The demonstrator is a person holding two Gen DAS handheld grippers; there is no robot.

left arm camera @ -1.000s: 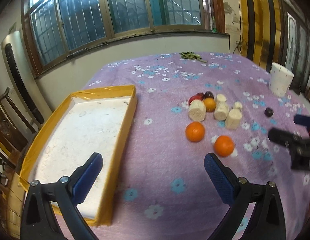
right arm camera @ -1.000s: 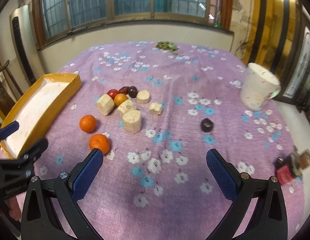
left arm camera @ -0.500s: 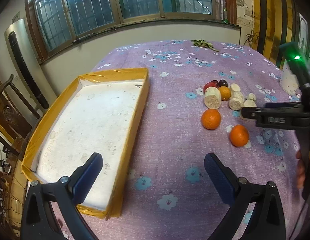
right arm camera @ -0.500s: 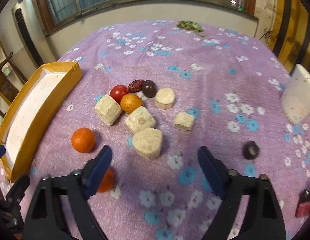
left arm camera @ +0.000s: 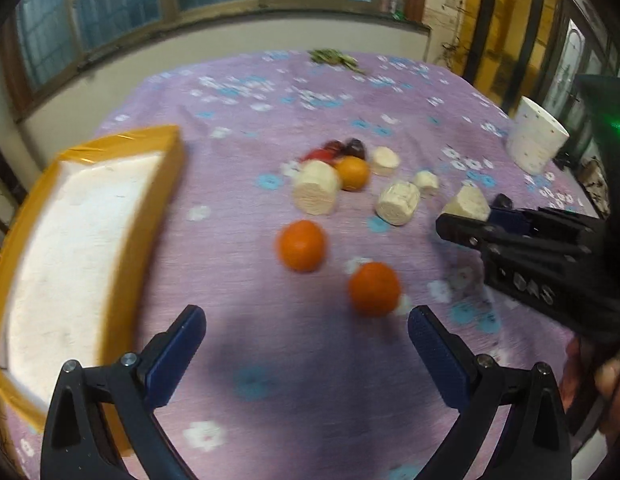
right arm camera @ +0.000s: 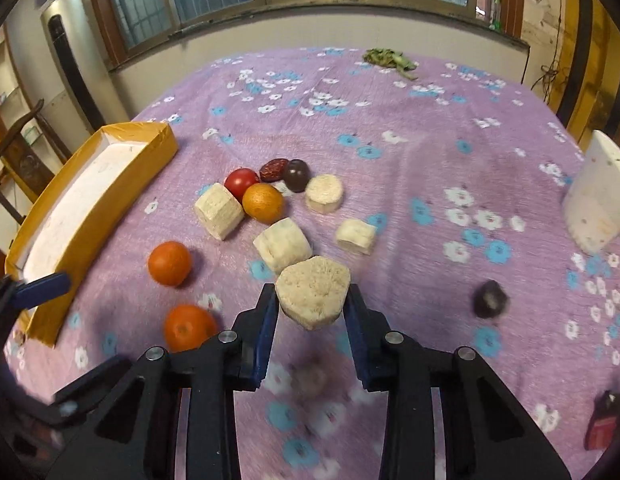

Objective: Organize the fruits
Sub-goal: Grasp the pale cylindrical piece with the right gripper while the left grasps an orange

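Your right gripper (right arm camera: 312, 308) clamps pale chunk (right arm camera: 313, 294); left gripper (left arm camera: 305, 344) wide, holding nothing. Tray (right arm camera: 157, 142) bare; all fruit unsorted.

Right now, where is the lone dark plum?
Right wrist view: the dark plum lies alone on the cloth, right of the right gripper, below the white cup.

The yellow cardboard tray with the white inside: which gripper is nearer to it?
Left. The left gripper hangs open beside the yellow cardboard tray, one finger over its near corner. The right gripper is farther away, beyond the oranges, shut on a pale cut chunk.
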